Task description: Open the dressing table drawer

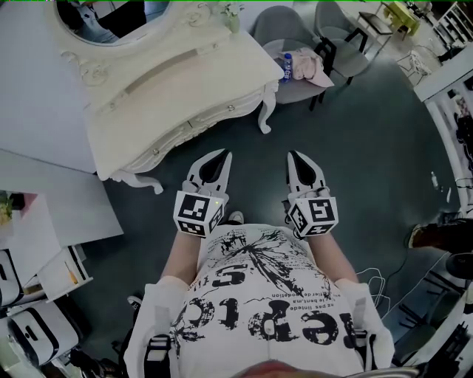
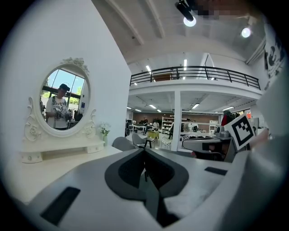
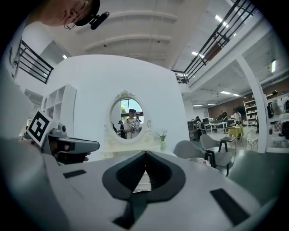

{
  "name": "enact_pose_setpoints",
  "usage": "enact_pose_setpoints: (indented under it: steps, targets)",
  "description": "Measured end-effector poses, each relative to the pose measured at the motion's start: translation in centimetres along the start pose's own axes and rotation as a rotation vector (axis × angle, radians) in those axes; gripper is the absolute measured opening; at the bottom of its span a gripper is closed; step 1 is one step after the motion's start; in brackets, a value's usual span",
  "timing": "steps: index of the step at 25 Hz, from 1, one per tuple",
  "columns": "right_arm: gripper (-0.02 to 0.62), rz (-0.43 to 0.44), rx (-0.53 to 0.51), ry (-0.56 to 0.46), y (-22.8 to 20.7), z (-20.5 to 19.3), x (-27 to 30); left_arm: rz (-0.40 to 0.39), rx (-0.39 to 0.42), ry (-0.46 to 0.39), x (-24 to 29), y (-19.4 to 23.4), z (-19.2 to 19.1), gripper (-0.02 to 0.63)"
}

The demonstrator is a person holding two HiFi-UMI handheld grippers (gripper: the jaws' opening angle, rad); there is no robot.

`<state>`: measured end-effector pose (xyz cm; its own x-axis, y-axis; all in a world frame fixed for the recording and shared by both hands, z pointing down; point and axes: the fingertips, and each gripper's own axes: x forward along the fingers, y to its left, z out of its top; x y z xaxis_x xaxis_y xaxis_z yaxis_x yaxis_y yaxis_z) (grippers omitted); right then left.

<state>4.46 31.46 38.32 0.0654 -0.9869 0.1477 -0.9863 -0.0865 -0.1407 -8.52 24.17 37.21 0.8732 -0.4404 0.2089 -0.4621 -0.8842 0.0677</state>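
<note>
I hold both claws side by side over the dark floor [image 1: 369, 148], just short of the front edge of the white dressing counter [image 1: 222, 66], touching nothing. The left claw [image 1: 221, 153] is clenched, its grey tips meeting in a point with nothing between them, as the left gripper view confirms. The right claw [image 1: 293, 155] is clenched too and equally empty. It sits level with its partner, a gap of bare floor between them.

The drawer [image 1: 194, 125] runs along the counter's curved front apron, under the front edge. It sits flush and closed, a small knob showing near each end. The left claw points towards the front right end of the counter, and the right claw points past its carved corner leg.

At the counter's back edge an oval mirror [image 1: 111, 18] in a scrolled frame reflects the person holding the rig. A small vase [image 1: 230, 15] of pale flowers stands by the back right corner. Beyond that corner are grey chairs [image 1: 284, 26]. One seat carries a water bottle [image 1: 287, 66] and a pink cloth [image 1: 310, 66].
</note>
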Motion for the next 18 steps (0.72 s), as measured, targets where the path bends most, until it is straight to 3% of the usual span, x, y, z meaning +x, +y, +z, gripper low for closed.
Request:
enact_pose_setpoints:
  steps: [9,18]
  targets:
    - [0.018,0.003,0.005,0.05,4.4,0.5,7.2,0.022,-0.025,0.004,-1.0,8.3,0.5,0.018]
    - [0.018,0.034,-0.023,0.067,4.8,1.3,13.8,0.153,-0.057,0.001,-1.4,15.9,0.7,0.018]
